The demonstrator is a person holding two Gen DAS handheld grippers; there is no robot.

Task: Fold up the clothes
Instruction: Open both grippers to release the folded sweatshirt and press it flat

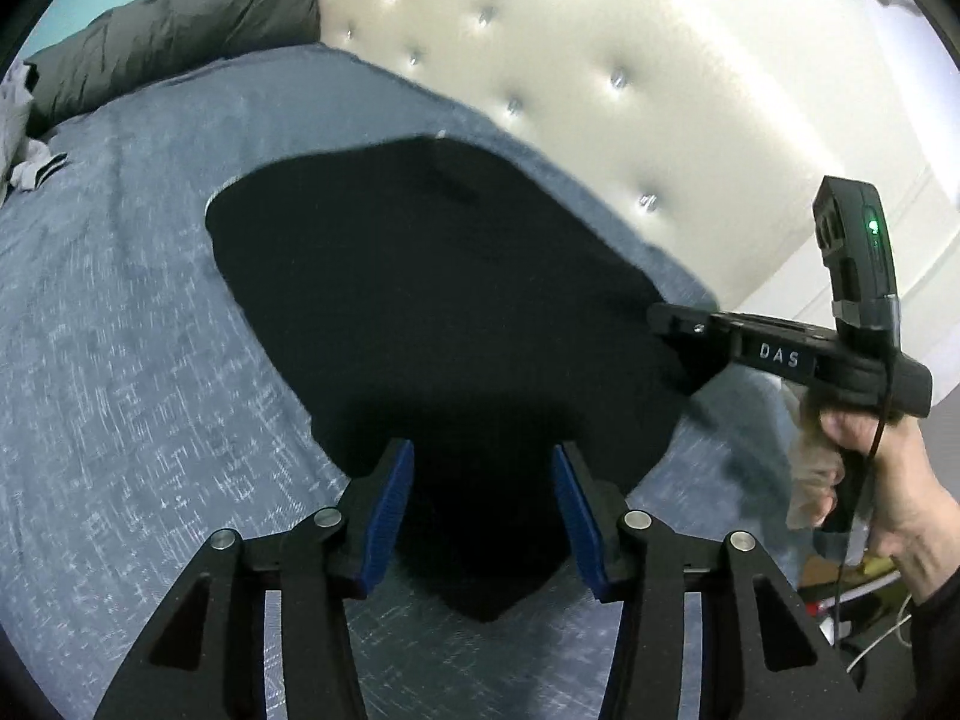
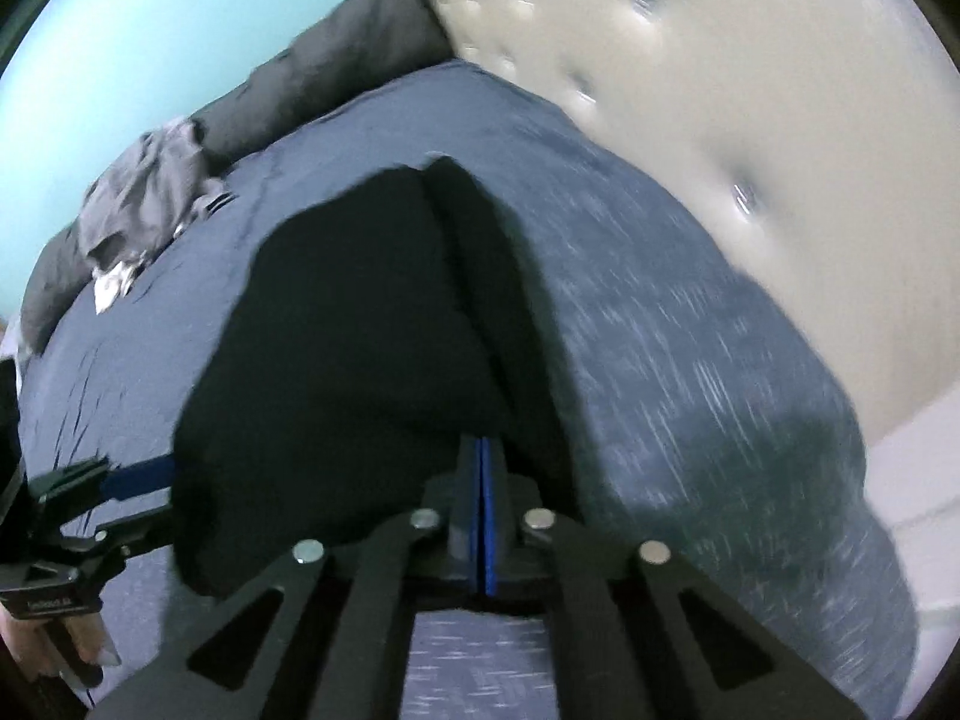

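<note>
1. Black garment (image 1: 444, 312) lies spread on the blue-grey bedspread (image 1: 120, 330) of the bed, near the cream tufted headboard (image 1: 600, 60).
2. Left gripper (image 1: 483, 510): blue-padded fingers (image 1: 390, 516) well apart, the near part of the black cloth lying between them, not pinched. A point of the cloth hangs down below the jaws.
3. Right gripper (image 2: 483, 480): blue pads pressed together, only a thin seam between them, at the near edge of the black garment (image 2: 348, 330). Cloth in the pads cannot be confirmed from the right wrist view; in the left wrist view the right gripper (image 1: 666, 324) meets the garment's right edge, which looks drawn up toward it.
4. Right hand (image 1: 870, 480) grips the handle; a green light glows on the unit above it.
5. Left gripper (image 2: 120, 492) shows at the left edge of the right wrist view, touching the garment's left side.
6. A fold ridge runs along the garment toward the headboard.
7. Dark grey pillow (image 1: 180, 18) sits at the far end of the bed; crumpled grey clothing (image 2: 144, 198) lies beside it, well apart from the black garment.
8. Right wrist view is motion-blurred.
</note>
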